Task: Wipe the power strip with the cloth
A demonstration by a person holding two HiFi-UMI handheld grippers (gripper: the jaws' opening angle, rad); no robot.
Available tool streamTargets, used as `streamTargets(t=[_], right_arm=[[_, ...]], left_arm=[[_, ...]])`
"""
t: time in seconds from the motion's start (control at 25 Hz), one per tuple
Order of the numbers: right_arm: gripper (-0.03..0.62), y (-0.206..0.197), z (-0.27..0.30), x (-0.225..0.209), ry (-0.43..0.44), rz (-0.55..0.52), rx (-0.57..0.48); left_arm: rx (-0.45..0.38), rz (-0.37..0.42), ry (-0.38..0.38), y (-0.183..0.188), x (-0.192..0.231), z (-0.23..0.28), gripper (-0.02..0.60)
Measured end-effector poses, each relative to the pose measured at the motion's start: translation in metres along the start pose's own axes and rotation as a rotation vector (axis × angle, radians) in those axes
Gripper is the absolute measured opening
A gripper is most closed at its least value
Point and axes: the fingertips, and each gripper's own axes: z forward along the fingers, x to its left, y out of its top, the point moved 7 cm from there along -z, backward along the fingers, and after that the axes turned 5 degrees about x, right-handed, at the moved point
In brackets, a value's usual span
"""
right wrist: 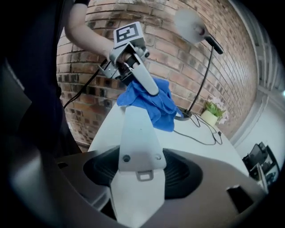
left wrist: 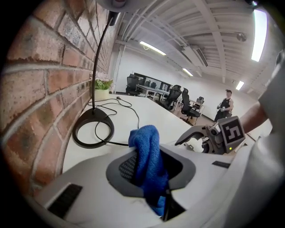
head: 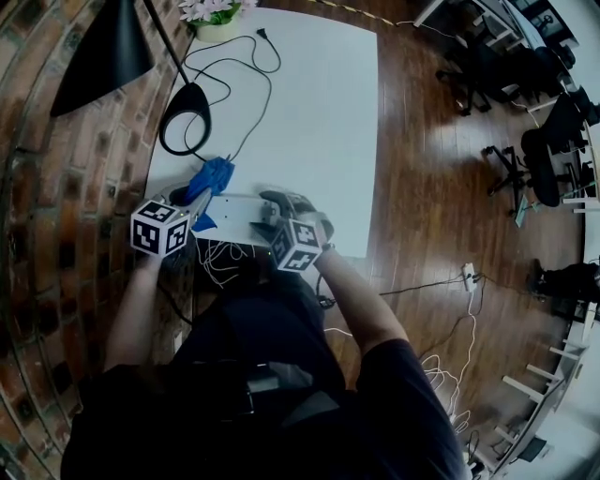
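The white power strip (head: 234, 214) lies near the front edge of the white table (head: 319, 112). My right gripper (head: 272, 214) is shut on its near end. In the right gripper view the power strip (right wrist: 136, 133) runs away from the jaws toward the brick wall. The blue cloth (head: 211, 178) sits bunched at the strip's far left end, held by my left gripper (head: 200, 194). In the left gripper view the cloth (left wrist: 149, 164) is pinched between the jaws and sticks up above them. The right gripper view shows the cloth (right wrist: 153, 100) draped on the strip's far end under the left gripper (right wrist: 133, 67).
A black desk lamp base (head: 185, 117) with its looping cord stands behind the cloth, and a potted plant (head: 214, 14) is at the table's far end. The brick wall (head: 56, 187) runs along the left. Office chairs (head: 544, 159) and floor cables (head: 450, 319) are at the right.
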Motion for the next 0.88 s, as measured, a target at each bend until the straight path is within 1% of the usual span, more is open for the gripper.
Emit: streamTargets(t=[0.08,0.12,0.24,0.28,0.32,0.36,0.44,0.52,0.56,0.6,0.72,0.8,0.88], right_arm=[[0.295,-0.001,-0.001,0.002,-0.048,-0.065,0.015],[0.294,-0.004,0.000,0.003,-0.068,-0.089,0.027],[0.293,-0.007,0.003,0.005,-0.098,-0.118,0.053],[0.293,-0.006,0.003,0.005,-0.110,-0.132,0.061],[0.293,-0.005,0.002,0.005,-0.127,-0.155,0.070],[0.291,-0.005,0.002,0.004,-0.149,-0.187,0.080],[0.288,-0.006,-0.001,0.002,-0.201,-0.266,0.101],[0.287,-0.009,-0.004,-0.002,-0.240,-0.337,0.114],[0.285,-0.010,-0.005,-0.003,-0.253,-0.365,0.115],[0.285,-0.010,-0.007,-0.004,-0.265,-0.392,0.114],[0.282,-0.007,-0.016,-0.002,-0.291,-0.455,0.101],[0.282,-0.008,-0.020,-0.003,-0.287,-0.469,0.095],[0.282,-0.008,-0.025,-0.006,-0.268,-0.457,0.094]], left_arm=[[0.049,0.081,-0.013,0.004,0.004,0.004,0.087],[0.090,0.135,-0.041,0.006,0.003,0.007,0.087],[0.255,0.330,-0.172,0.005,-0.007,0.019,0.095],[0.294,0.390,-0.200,0.005,-0.010,0.023,0.099],[0.321,0.432,-0.222,0.005,-0.012,0.027,0.100],[0.339,0.451,-0.249,0.006,-0.013,0.029,0.105],[0.368,0.457,-0.323,0.008,-0.017,0.031,0.134],[0.406,0.458,-0.405,0.009,-0.022,0.034,0.201],[0.423,0.461,-0.430,0.009,-0.024,0.036,0.241],[0.433,0.466,-0.438,0.009,-0.026,0.039,0.246],[0.449,0.496,-0.420,0.009,-0.027,0.050,0.245],[0.468,0.490,-0.440,0.008,-0.029,0.056,0.257],[0.486,0.486,-0.461,0.009,-0.032,0.062,0.258]])
